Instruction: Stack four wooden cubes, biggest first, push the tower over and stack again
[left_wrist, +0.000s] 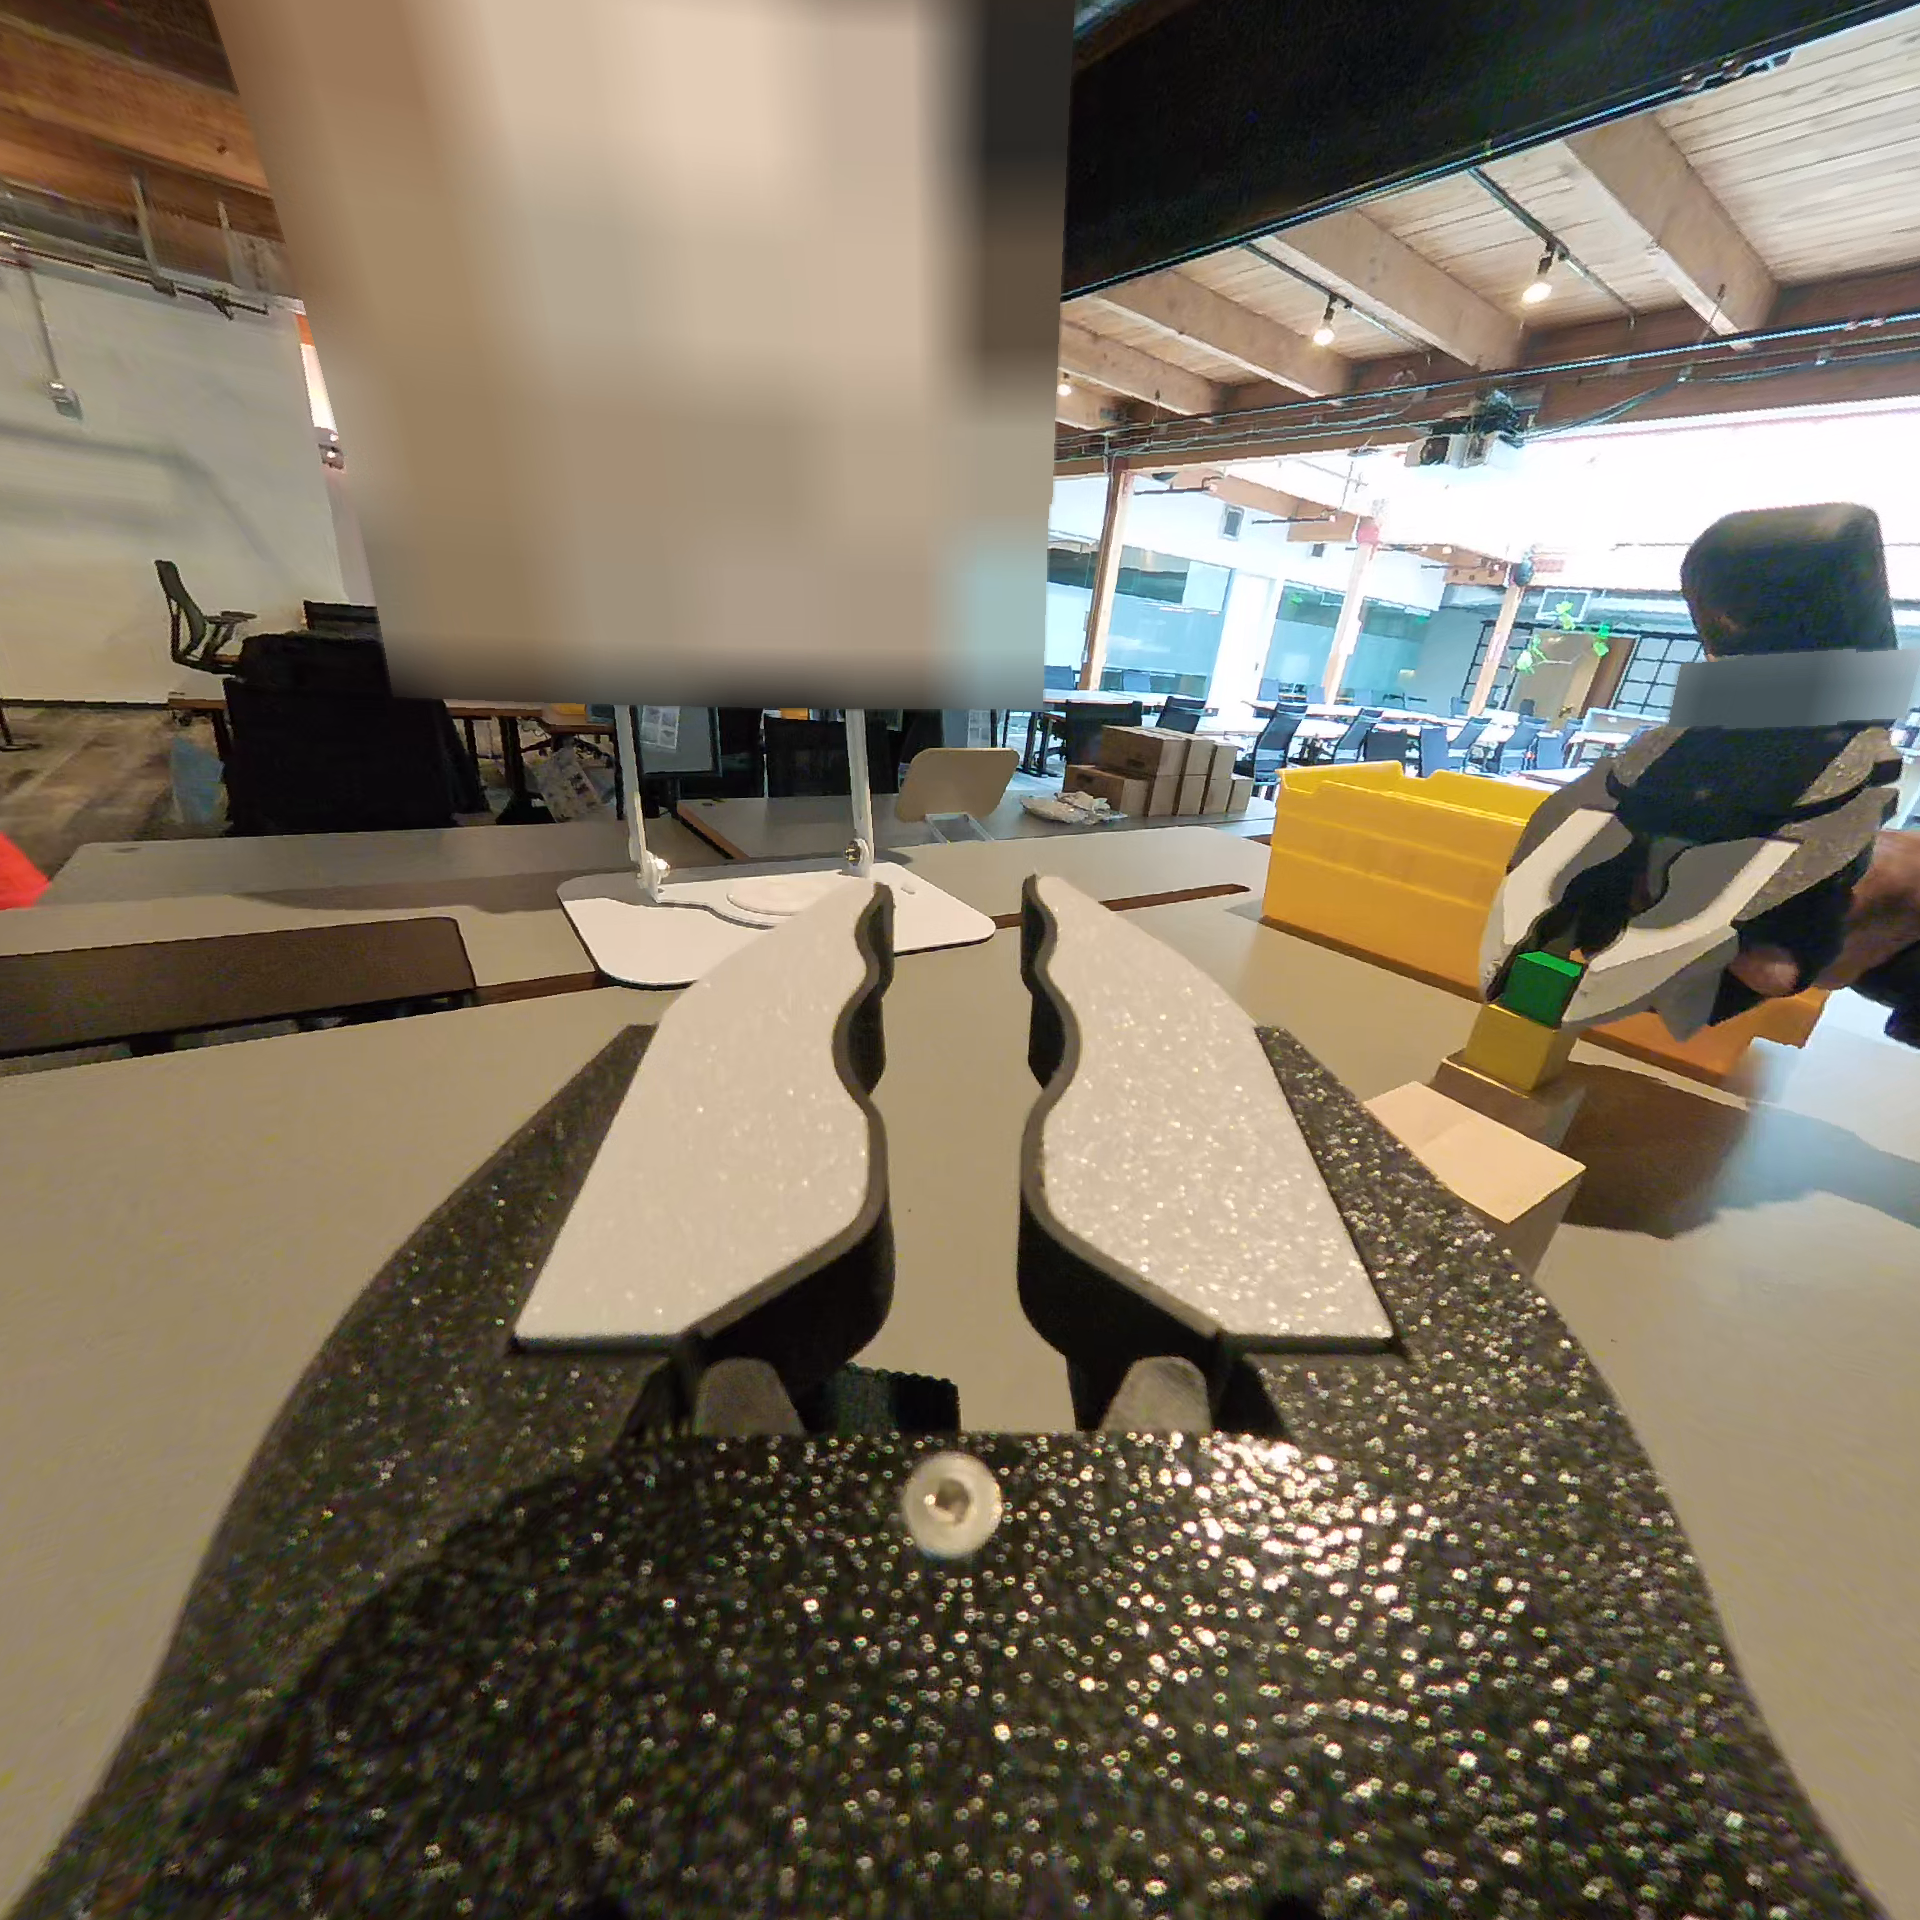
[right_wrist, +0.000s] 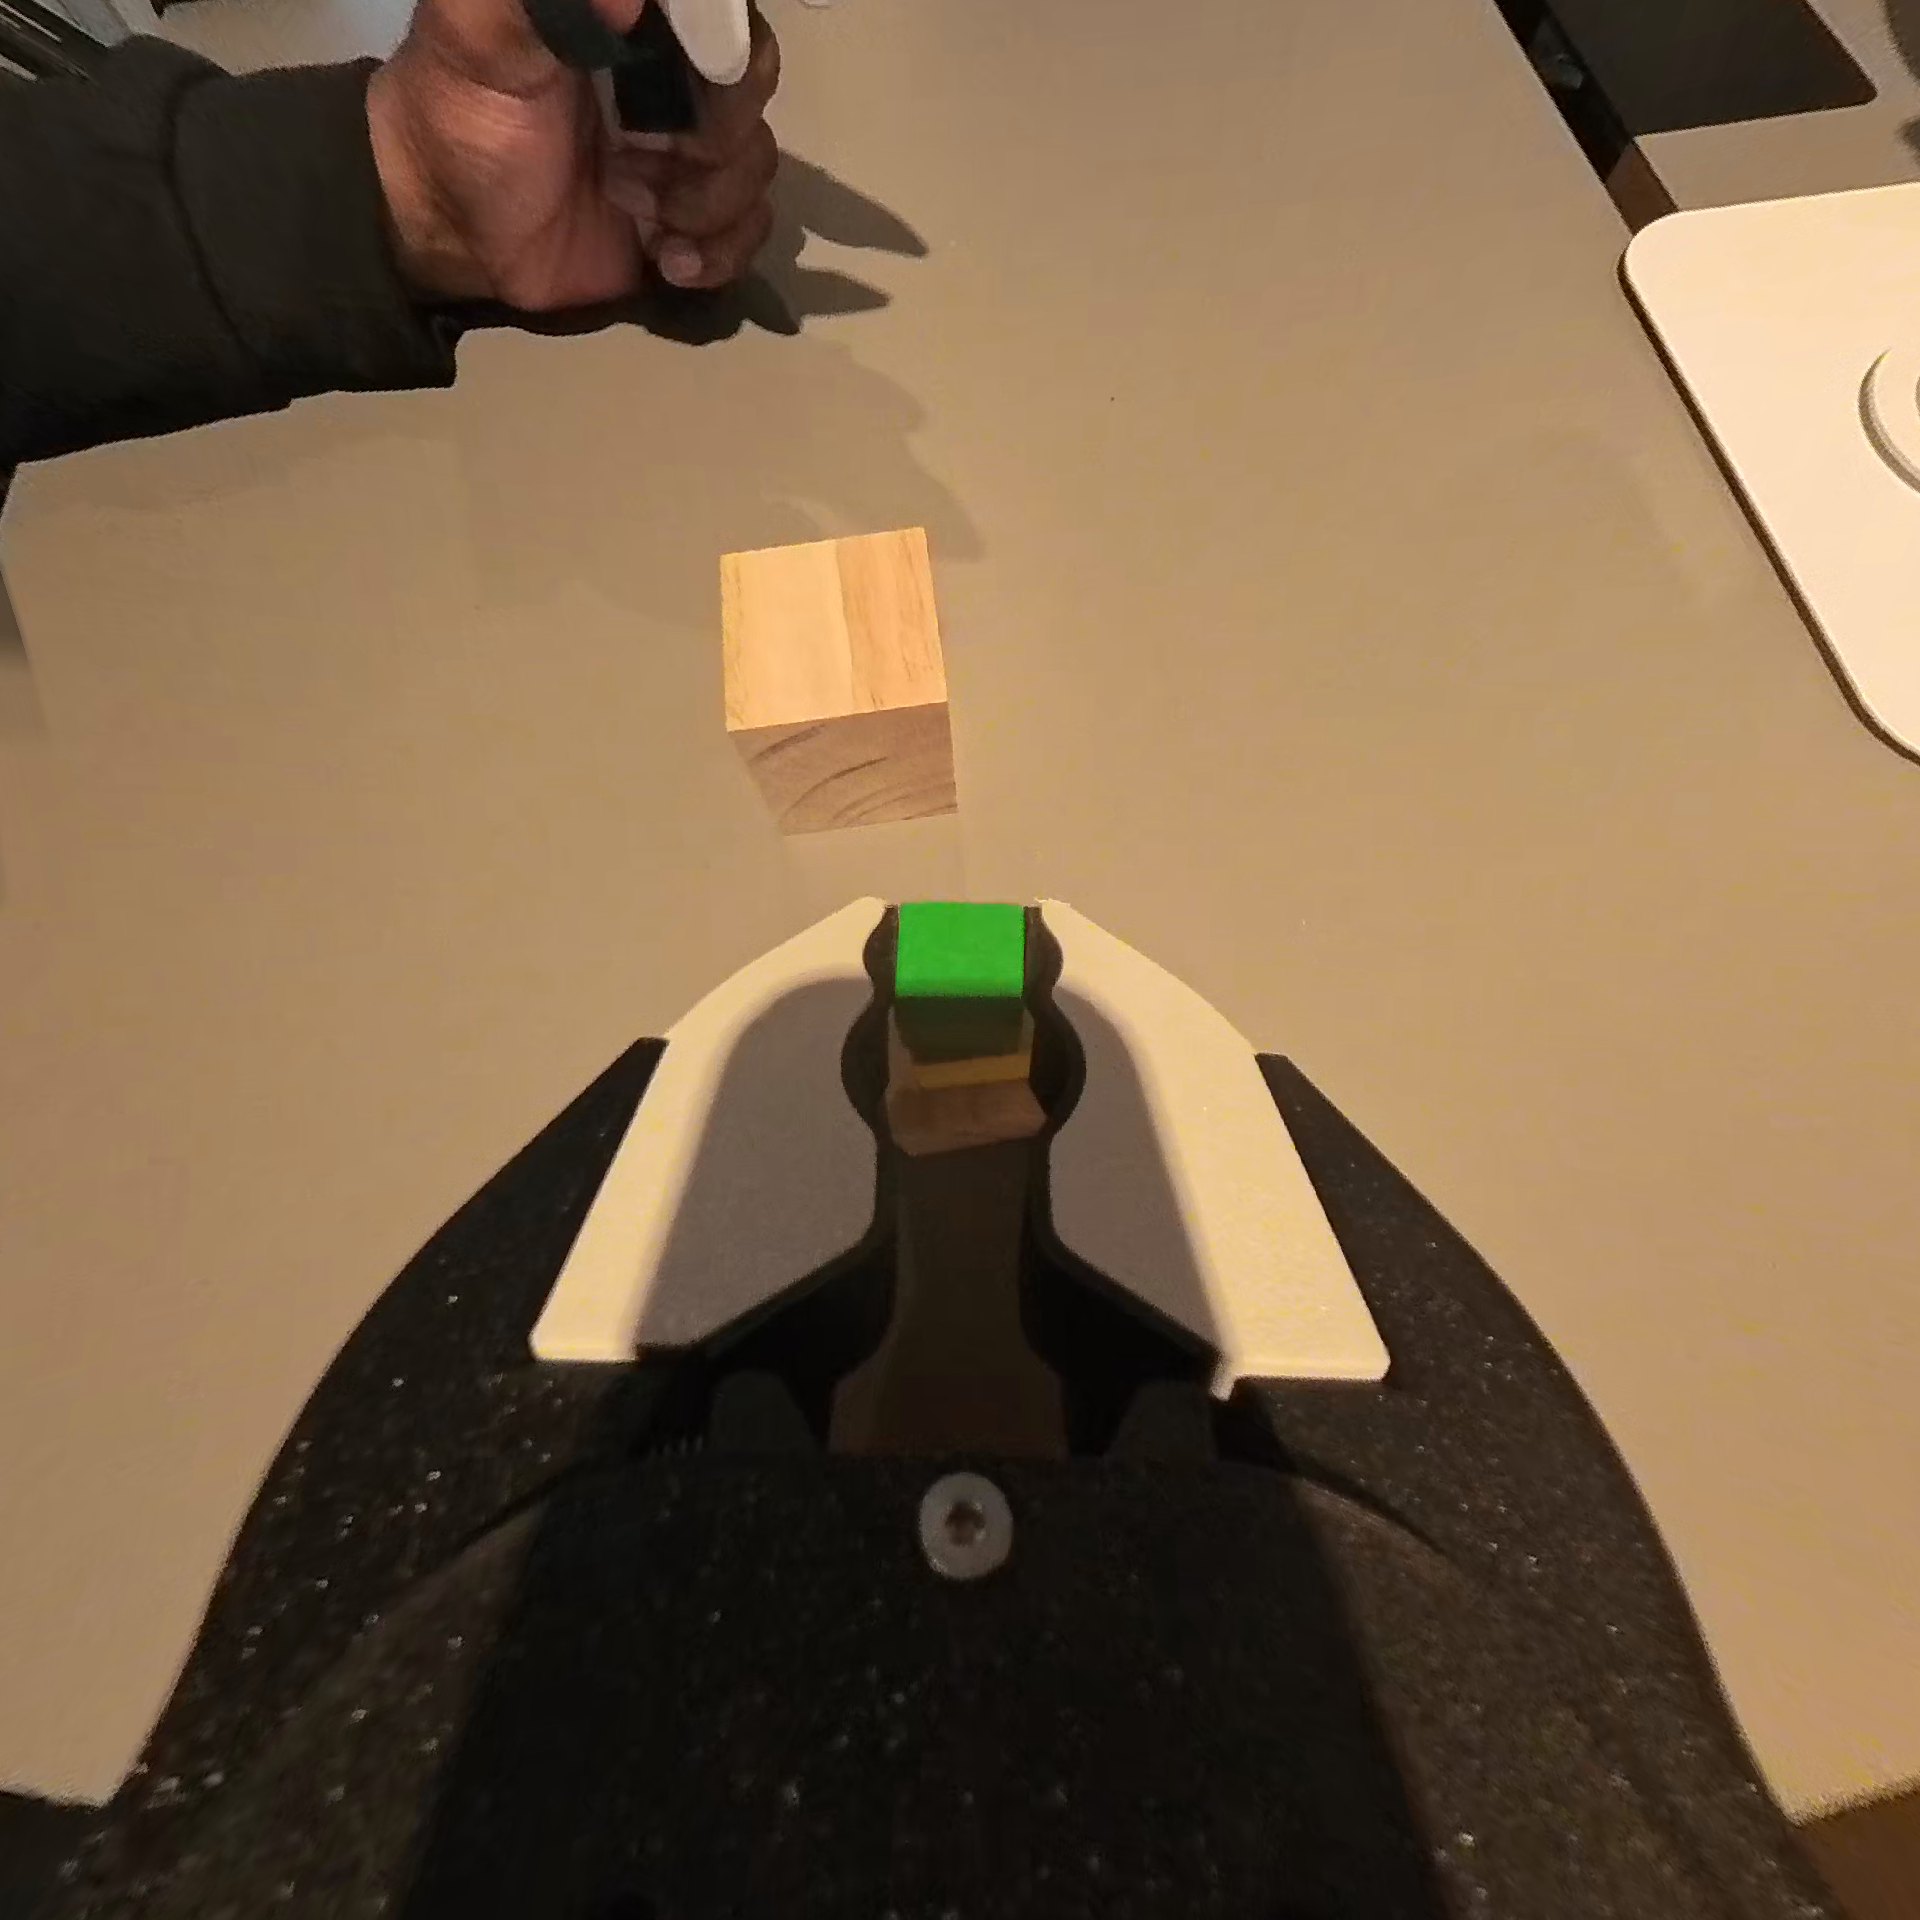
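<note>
My right gripper (right_wrist: 961, 914) is shut on a small green cube (right_wrist: 958, 951). The green cube sits on a yellow cube (right_wrist: 966, 1070), which sits on a darker wooden cube (right_wrist: 966, 1122) on the grey table (right_wrist: 1351, 831). A larger pale wooden cube (right_wrist: 836, 675) stands alone on the table just beyond this stack. In the left wrist view the stack shows at the right, with the green cube (left_wrist: 1543, 982) on top and the pale cube (left_wrist: 1465, 1164) beside it. My left gripper (left_wrist: 956, 904) is open and empty, left of the cubes.
A yellow bin (left_wrist: 1382, 862) stands behind the stack. A white stand base (left_wrist: 769, 914) lies at the far middle of the table, and also shows in the right wrist view (right_wrist: 1766, 416). A hand (right_wrist: 561, 177) holds the left gripper beyond the pale cube. Spacing between my two grippers at the tips: around 25 centimeters.
</note>
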